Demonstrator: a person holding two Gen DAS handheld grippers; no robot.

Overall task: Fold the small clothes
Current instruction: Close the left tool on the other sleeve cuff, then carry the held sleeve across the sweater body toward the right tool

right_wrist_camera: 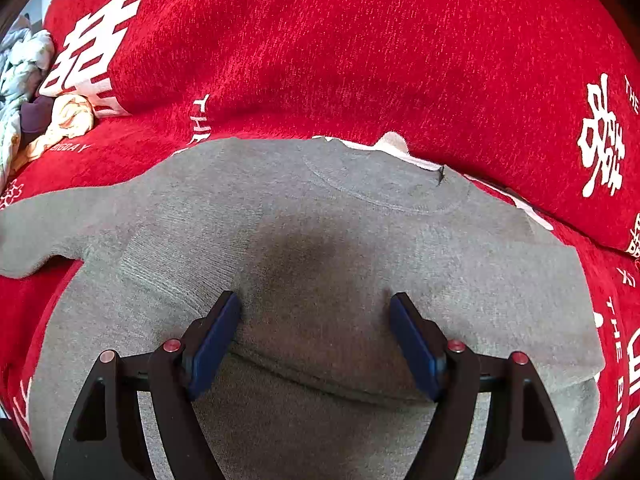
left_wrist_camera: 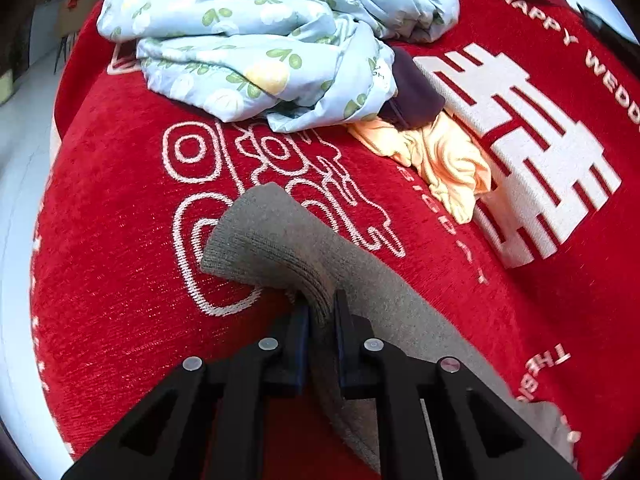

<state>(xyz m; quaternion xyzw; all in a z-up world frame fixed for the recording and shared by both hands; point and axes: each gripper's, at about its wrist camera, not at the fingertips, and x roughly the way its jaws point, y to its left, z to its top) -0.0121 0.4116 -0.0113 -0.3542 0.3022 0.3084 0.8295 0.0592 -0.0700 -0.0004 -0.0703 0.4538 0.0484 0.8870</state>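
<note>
The left gripper (left_wrist_camera: pixel 322 308) is made of matte black plastic, with angular arms that have triangular holes cut in them. Its two fingers carry dark blue pads (left_wrist_camera: pixel 303 320) on the inner faces. Four round silver screw heads sit on the joints. The right gripper (right_wrist_camera: pixel 315 306) has the same black frame and triangular holes, with brighter blue pads (right_wrist_camera: pixel 214 340), but its four round screw heads are red.
</note>
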